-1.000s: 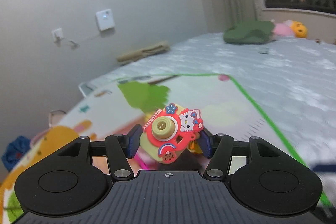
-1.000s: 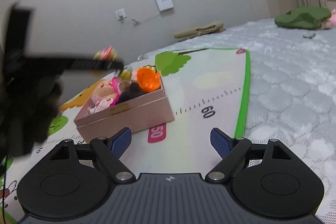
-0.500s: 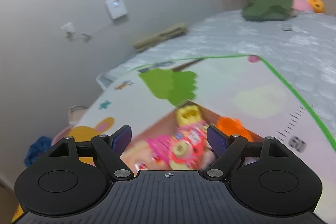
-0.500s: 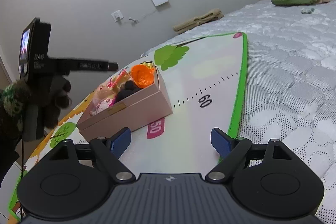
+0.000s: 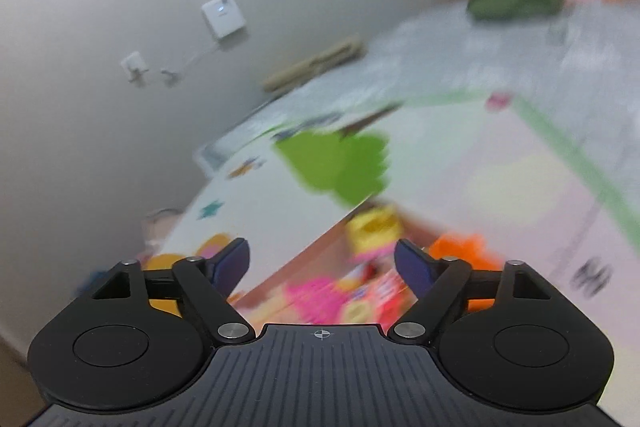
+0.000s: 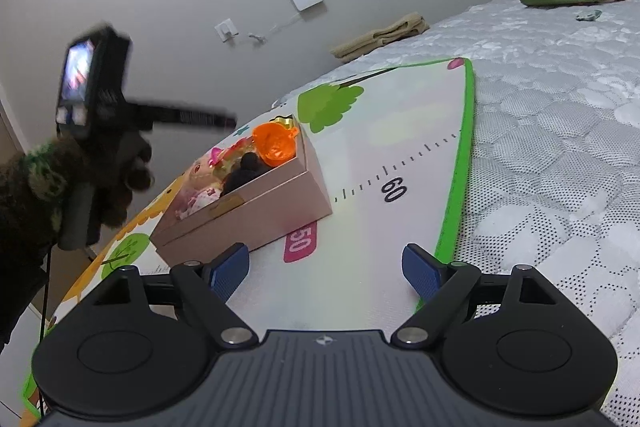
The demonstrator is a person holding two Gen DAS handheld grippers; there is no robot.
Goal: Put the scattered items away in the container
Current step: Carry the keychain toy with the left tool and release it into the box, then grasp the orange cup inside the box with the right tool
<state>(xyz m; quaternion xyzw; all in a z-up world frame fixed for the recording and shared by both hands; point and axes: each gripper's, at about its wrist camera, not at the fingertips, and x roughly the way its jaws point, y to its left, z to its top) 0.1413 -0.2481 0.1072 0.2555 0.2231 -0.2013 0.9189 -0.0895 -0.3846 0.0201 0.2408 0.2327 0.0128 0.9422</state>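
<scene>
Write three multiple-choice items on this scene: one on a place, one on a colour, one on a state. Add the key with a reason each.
1. Where does the box stand?
A. on the play mat
B. on the bare mattress
C. on a shelf

2. What colour is the mat's edge strip?
A. red
B. green
C. black

3. How is the right claw?
A. shut on a doll
B. shut on nothing
C. open, holding nothing

Key:
1 A, the box sits on the printed mat beside the number 50 in the right wrist view.
2 B, a green strip runs along the mat's side next to the grey mattress.
3 C, its blue pads stand wide apart with only mat between them.
</scene>
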